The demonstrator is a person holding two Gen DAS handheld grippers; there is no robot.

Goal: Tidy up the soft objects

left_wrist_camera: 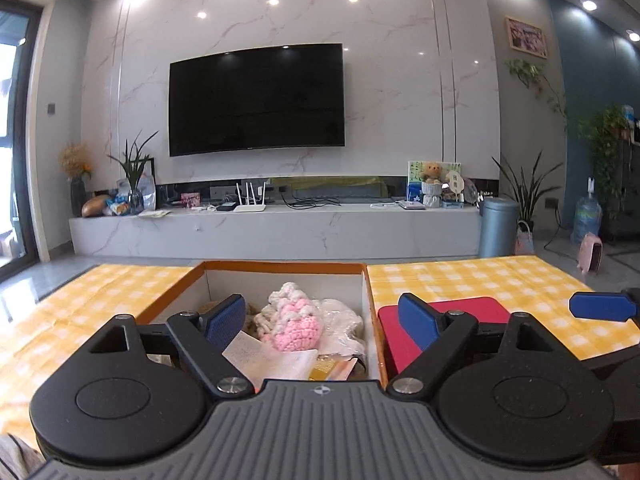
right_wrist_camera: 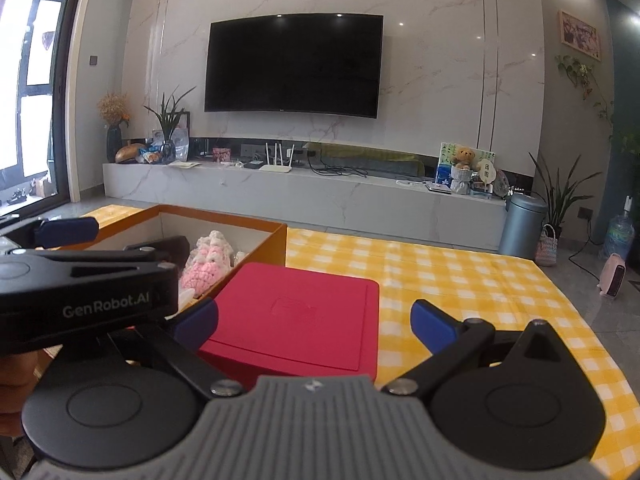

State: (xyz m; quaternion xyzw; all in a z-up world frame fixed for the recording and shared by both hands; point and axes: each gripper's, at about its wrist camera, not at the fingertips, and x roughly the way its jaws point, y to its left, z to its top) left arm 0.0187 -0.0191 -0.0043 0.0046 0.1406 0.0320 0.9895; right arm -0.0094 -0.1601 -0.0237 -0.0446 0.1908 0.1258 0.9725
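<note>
A: Where the yellow-and-white checked tablecloth [right_wrist_camera: 460, 280] covers the table, what surrounds it?

B: A white marble-veined wall carries a black flat-screen television [left_wrist_camera: 256, 100] above a long white stone console [left_wrist_camera: 276, 228]. A brown teddy bear [left_wrist_camera: 431, 171], a white router with four antennas [left_wrist_camera: 249, 200], potted green plants and a blue-grey cylindrical bin [left_wrist_camera: 498, 226] stand along it. The floor is grey tile.

A: And the soft object?

B: A pink-and-cream crocheted yarn toy [left_wrist_camera: 290, 320] lies inside the open orange-edged cardboard box with white walls [left_wrist_camera: 280, 268], upon papers and clear plastic wrapping. Just beside the box, to its right, rests a flat red square lid [right_wrist_camera: 296, 320].

A: How do the grippers stand?

B: The left gripper [left_wrist_camera: 322, 320] hangs over the box's near edge, blue pads spread wide, one above the box, one above the red lid, holding nothing. The right gripper [right_wrist_camera: 316, 326] stands wide apart likewise, its pads flanking the red lid's near end, pressing on nothing.
</note>
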